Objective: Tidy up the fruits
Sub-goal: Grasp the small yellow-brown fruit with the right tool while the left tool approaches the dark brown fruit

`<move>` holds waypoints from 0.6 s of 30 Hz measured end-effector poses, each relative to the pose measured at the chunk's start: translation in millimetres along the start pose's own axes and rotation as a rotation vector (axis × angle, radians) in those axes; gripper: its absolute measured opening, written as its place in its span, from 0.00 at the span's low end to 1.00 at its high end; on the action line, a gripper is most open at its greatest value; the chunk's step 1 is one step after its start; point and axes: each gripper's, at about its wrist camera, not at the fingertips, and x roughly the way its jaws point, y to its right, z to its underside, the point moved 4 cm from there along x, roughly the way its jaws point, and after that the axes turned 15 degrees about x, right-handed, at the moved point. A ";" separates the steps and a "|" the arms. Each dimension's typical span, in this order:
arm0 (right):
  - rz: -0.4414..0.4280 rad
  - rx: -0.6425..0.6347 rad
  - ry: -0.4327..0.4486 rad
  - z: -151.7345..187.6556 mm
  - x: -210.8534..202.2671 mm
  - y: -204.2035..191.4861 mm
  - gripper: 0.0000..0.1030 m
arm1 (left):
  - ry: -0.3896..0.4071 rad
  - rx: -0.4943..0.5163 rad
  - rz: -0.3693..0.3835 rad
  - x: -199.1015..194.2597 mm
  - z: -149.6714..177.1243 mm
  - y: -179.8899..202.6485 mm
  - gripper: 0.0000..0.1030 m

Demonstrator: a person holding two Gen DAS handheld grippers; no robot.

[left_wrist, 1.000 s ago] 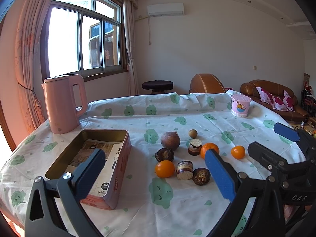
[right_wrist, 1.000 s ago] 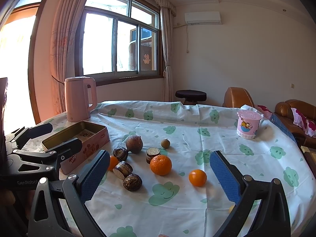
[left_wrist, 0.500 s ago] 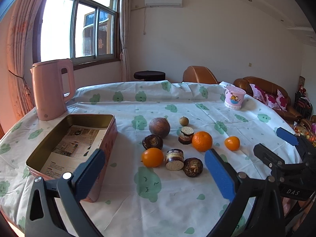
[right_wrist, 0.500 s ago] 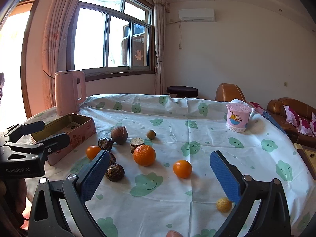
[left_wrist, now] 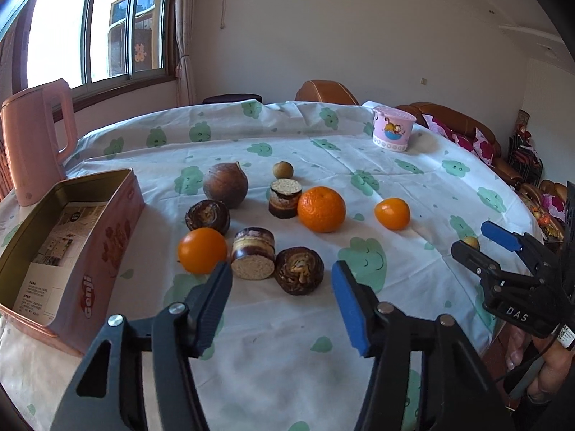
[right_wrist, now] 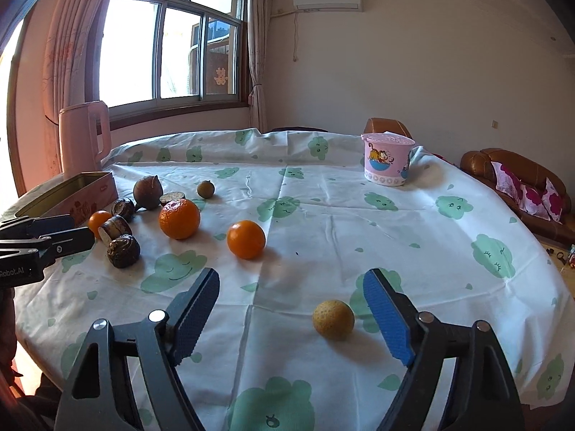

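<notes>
Three oranges [left_wrist: 321,209] and several brown fruits and cut pieces [left_wrist: 252,258] lie grouped on the cloth-covered table [left_wrist: 251,341]. My left gripper [left_wrist: 282,301] hangs just short of a dark brown fruit [left_wrist: 299,274]. Its jaws are closing with nothing between them. In the right wrist view a small yellow fruit [right_wrist: 333,319] lies between the fingers of my right gripper [right_wrist: 291,312], nearer the right pad and untouched. Those jaws are closing too. An open pink tin [left_wrist: 107,248] stands at the left.
A pink kettle [left_wrist: 36,143] stands behind the tin. A pink cartoon cup [right_wrist: 388,163] sits at the far right of the table. Brown sofas [right_wrist: 503,176] stand beyond the table's edge. A window fills the left wall.
Both grippers have come forward and down toward the table, and both pairs of jaws have narrowed. The small yellow fruit now lies between the right fingers.
</notes>
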 end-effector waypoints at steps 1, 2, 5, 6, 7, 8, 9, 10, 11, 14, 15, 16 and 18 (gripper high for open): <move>0.000 0.008 -0.007 1.3 1.7 4.2 0.77 | -0.009 0.003 0.011 3.0 -0.3 1.7 0.51; 0.002 0.015 -0.011 2.8 1.9 6.9 0.76 | -0.017 0.004 0.023 6.2 -0.8 2.9 0.48; -0.001 0.037 -0.026 2.6 4.1 14.5 0.67 | -0.035 0.007 0.044 13.8 -2.0 5.9 0.44; 0.003 0.044 -0.025 2.2 4.8 15.9 0.64 | -0.039 0.005 0.052 15.7 -2.3 6.3 0.43; 0.006 0.047 -0.024 1.9 5.2 17.1 0.63 | -0.043 0.004 0.060 17.7 -2.4 6.1 0.42; 0.008 0.049 -0.026 2.2 6.0 17.9 0.62 | -0.049 0.002 0.065 19.1 -2.6 6.3 0.42; 0.009 0.052 -0.029 2.7 7.2 18.4 0.59 | -0.052 0.004 0.070 21.0 -2.4 5.9 0.40; 0.007 0.056 -0.033 3.6 8.7 18.9 0.56 | -0.056 0.007 0.075 22.3 -2.2 6.7 0.39; 0.004 0.060 -0.038 4.2 10.2 19.5 0.55 | -0.064 0.007 0.081 24.3 -2.1 7.0 0.38; -0.002 0.061 -0.051 6.1 13.5 19.1 0.47 | -0.071 0.006 0.089 28.3 -3.1 7.4 0.37; -0.008 0.061 -0.055 6.6 14.1 18.5 0.44 | -0.075 0.009 0.089 29.3 -4.2 7.7 0.37; -0.013 0.059 -0.059 7.3 14.5 18.2 0.43 | -0.077 0.006 0.091 30.4 -5.2 7.7 0.37; -0.018 0.055 -0.063 8.3 15.1 17.6 0.39 | -0.084 0.004 0.097 33.0 -7.1 8.3 0.37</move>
